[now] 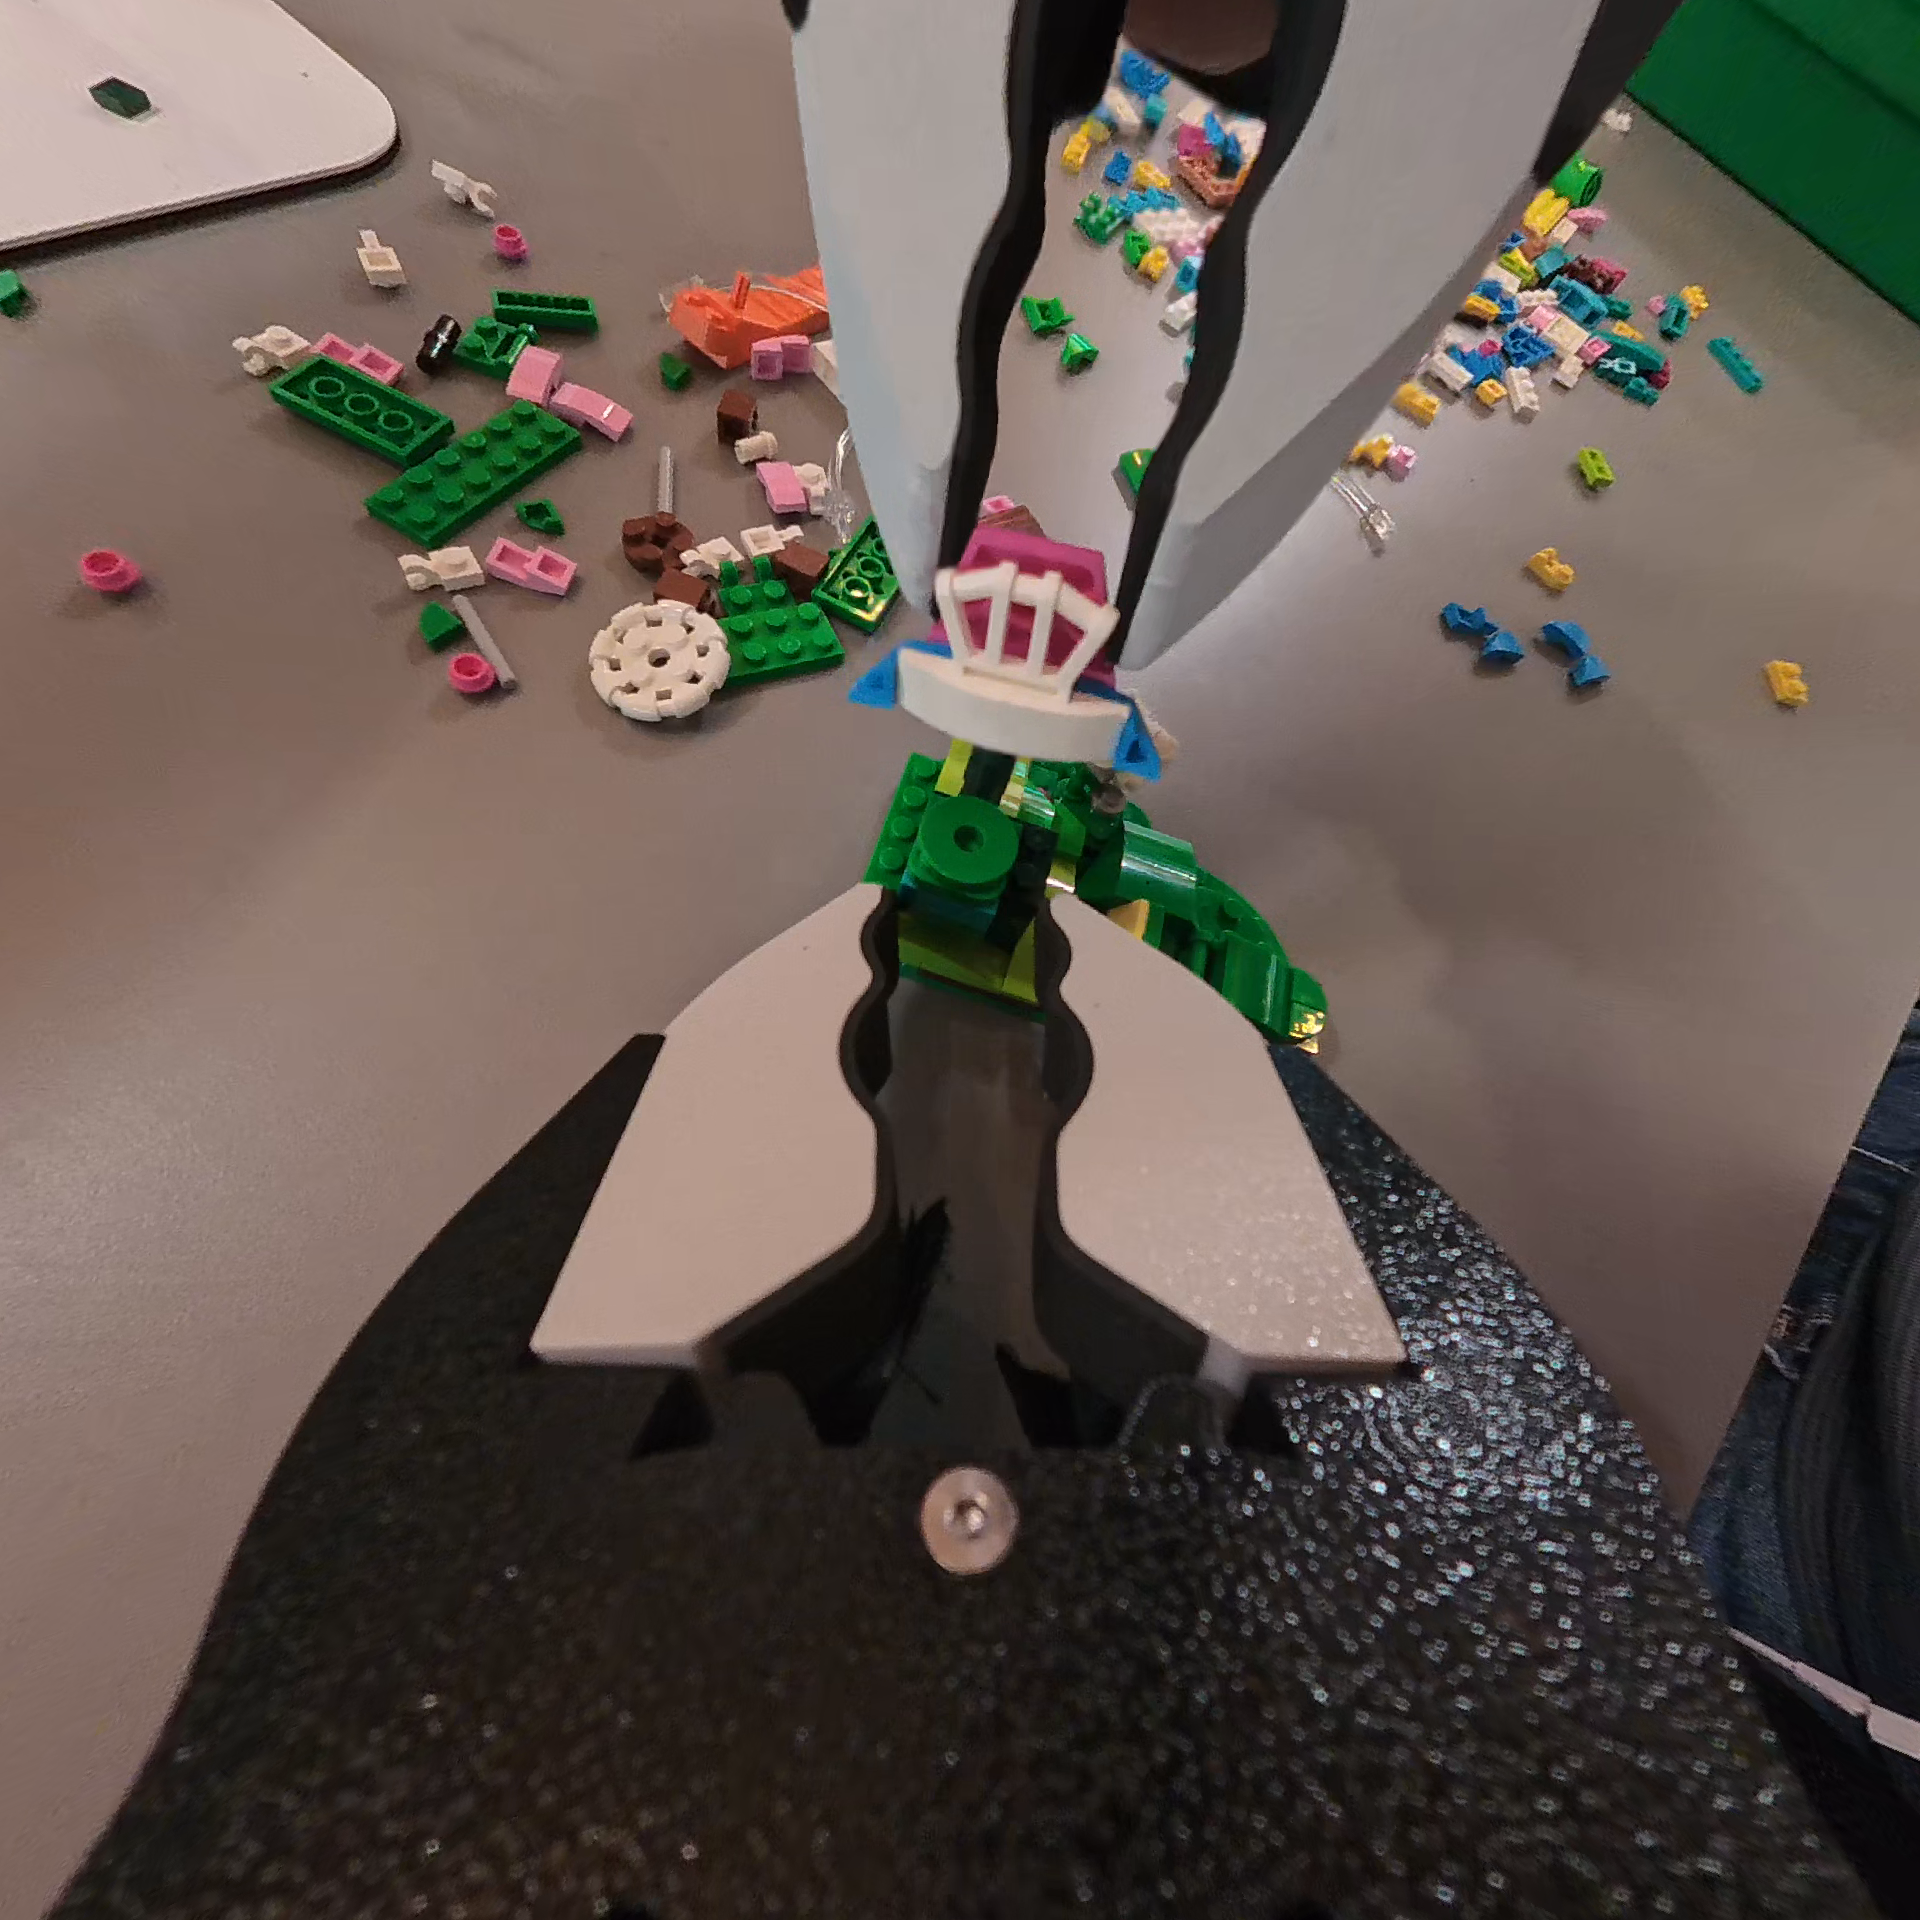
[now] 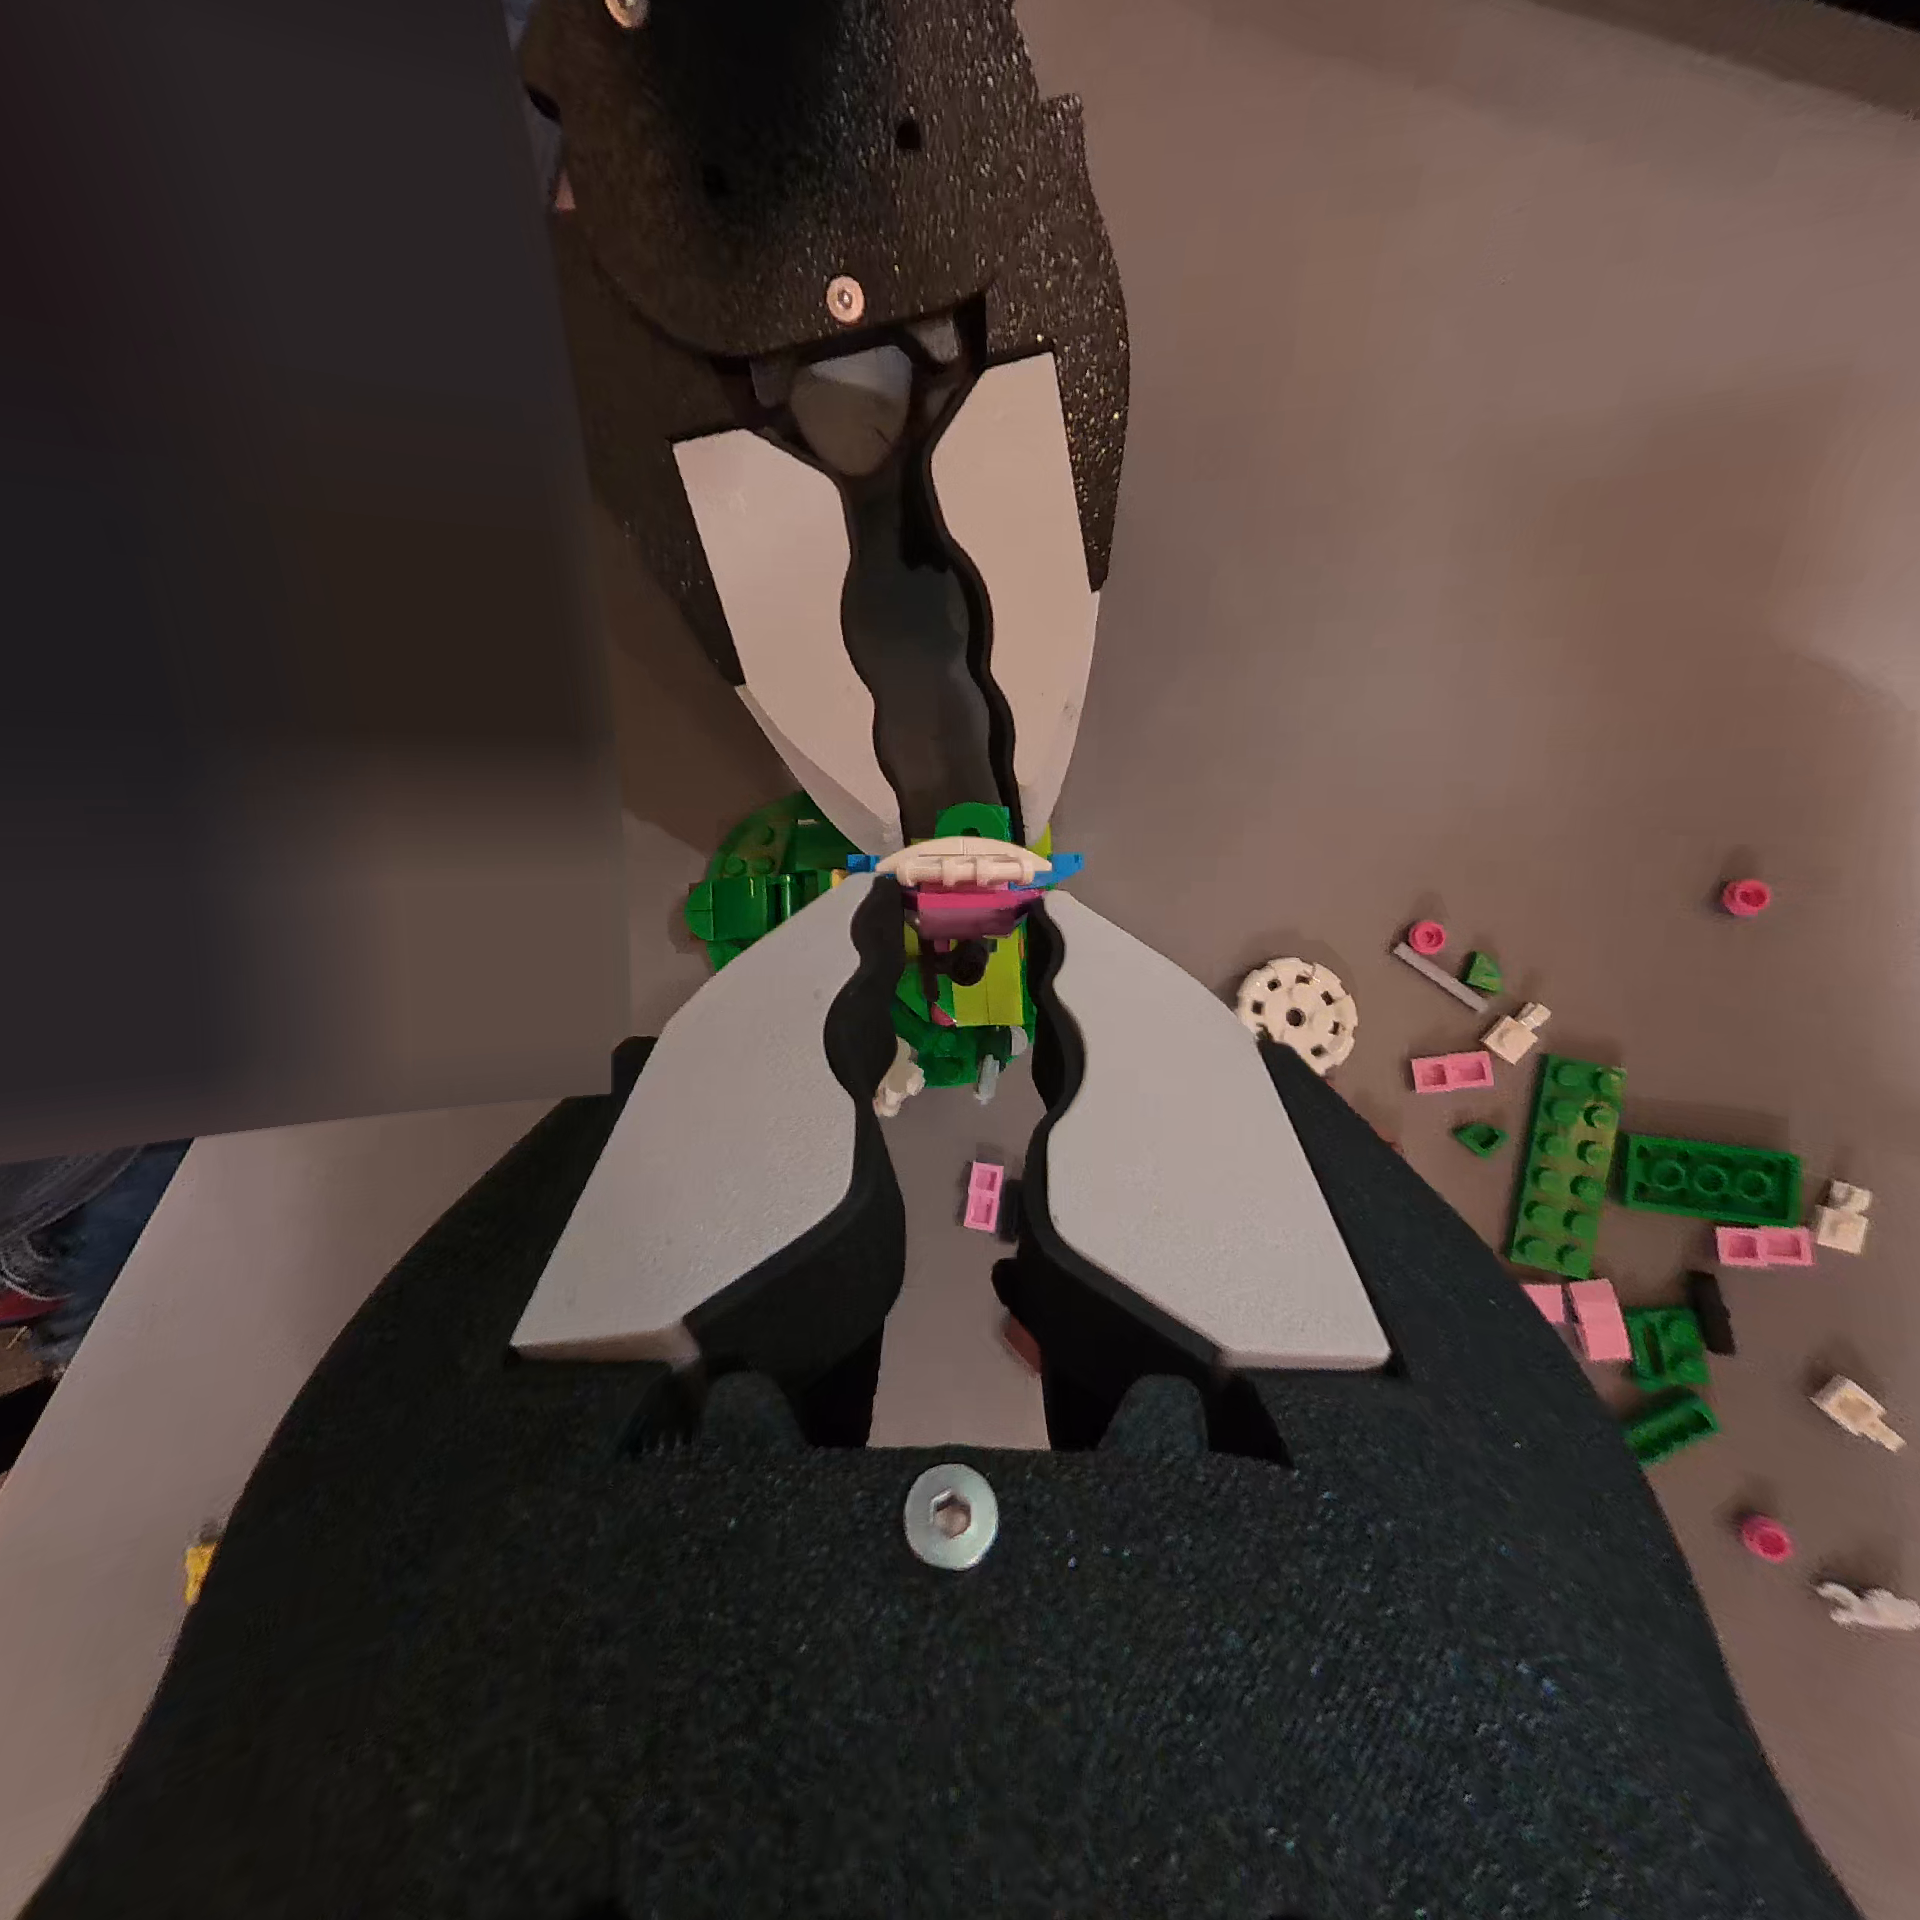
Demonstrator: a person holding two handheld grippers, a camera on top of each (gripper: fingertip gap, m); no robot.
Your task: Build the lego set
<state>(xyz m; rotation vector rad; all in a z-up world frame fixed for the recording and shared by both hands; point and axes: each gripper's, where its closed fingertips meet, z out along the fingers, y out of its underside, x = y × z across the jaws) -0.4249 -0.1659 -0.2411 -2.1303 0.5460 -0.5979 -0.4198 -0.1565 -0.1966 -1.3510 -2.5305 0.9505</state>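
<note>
The green build [image 1: 997,883] sits on the grey bench [image 1: 312,1039], a clump of green and lime bricks with a round green stud piece on top and a leafy green tail curving off to one side. The left tool [image 1: 961,920] has its two fingertips pressed against the near end of that clump, jaws narrowed onto it — it looks to be pinning the build in place. Just above it hangs a small sub-assembly [image 1: 1013,649]: a magenta block with a white railing-like piece, a white curved plate beneath and blue pointed bits at each end. The right tool [image 1: 1023,613] comes down from the far side and has this piece pinched between its tips; in its own view the same piece [image 2: 961,883] sits clamped right at the fingertips [image 2: 821,935], with the green build directly beyond.

So the step in hand, as I read it, is joining this pink-and-white piece to the top of the green build — the two are near, perhaps just touching, but I cannot tell whether any studs have caught yet. The next move would want the piece squared over its studs and pushed straight down, while the left tool keeps the base from sliding or tipping.

Around them the bench is littered with spare parts: green plates [image 1: 473,473], pink tiles [image 1: 530,566], a white round gear-like plate [image 1: 660,660], and farther off a heap of mixed bright bricks [image 1: 1538,312]. A green box [image 1: 1787,125] stands at the far corner.
</note>
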